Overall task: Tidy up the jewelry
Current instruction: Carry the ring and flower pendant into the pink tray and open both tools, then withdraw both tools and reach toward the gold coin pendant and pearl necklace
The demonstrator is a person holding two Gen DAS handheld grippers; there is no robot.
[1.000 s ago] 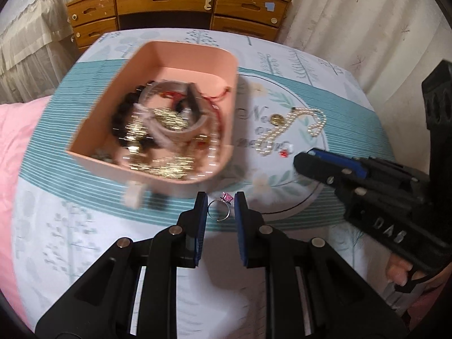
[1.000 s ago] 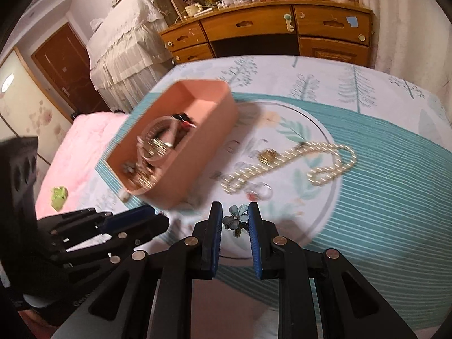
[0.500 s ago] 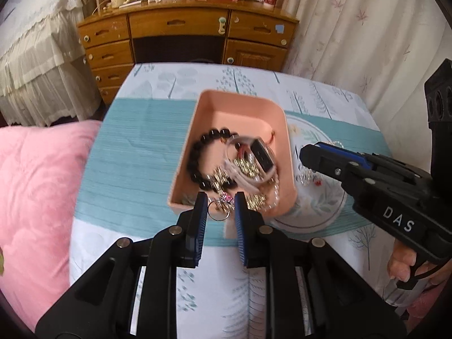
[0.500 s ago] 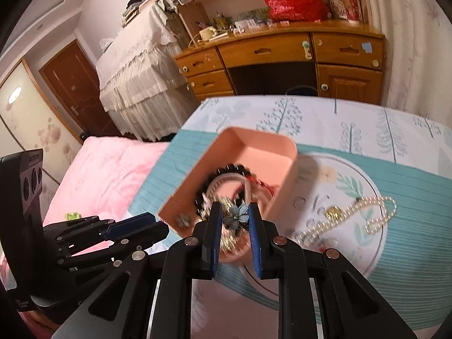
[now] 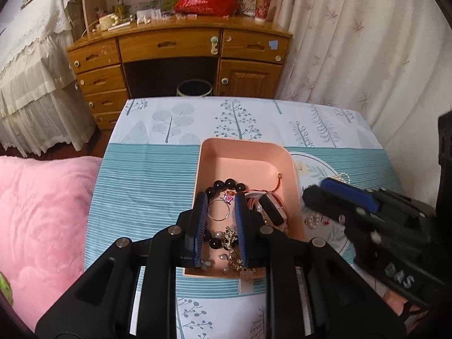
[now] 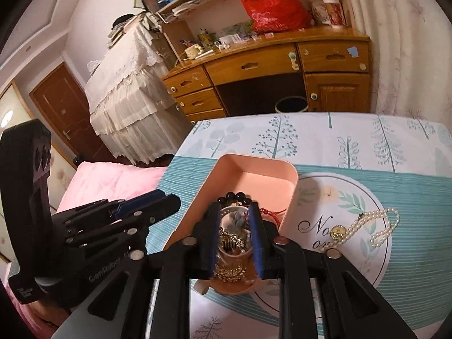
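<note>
Hovering over the pink tray (image 5: pixel 292 169), my left gripper (image 5: pixel 219 207) is pinching a silver ring (image 5: pixel 218 210) with a pink stone between nearly closed jaws. I am opening my right gripper (image 6: pixel 235 227) above the same tray; a blurred flower piece (image 6: pixel 238 220) is showing between its parting pads. Rightward, the pearl necklace (image 6: pixel 373 227) is lying on the tablecloth (image 6: pixel 367 144).

Blurred flower piece (image 6: pixel 236 220) between opening jaws

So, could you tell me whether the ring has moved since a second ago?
Yes. The ring, clamped in the left gripper, went from tablecloth to above the pink tray.
</note>
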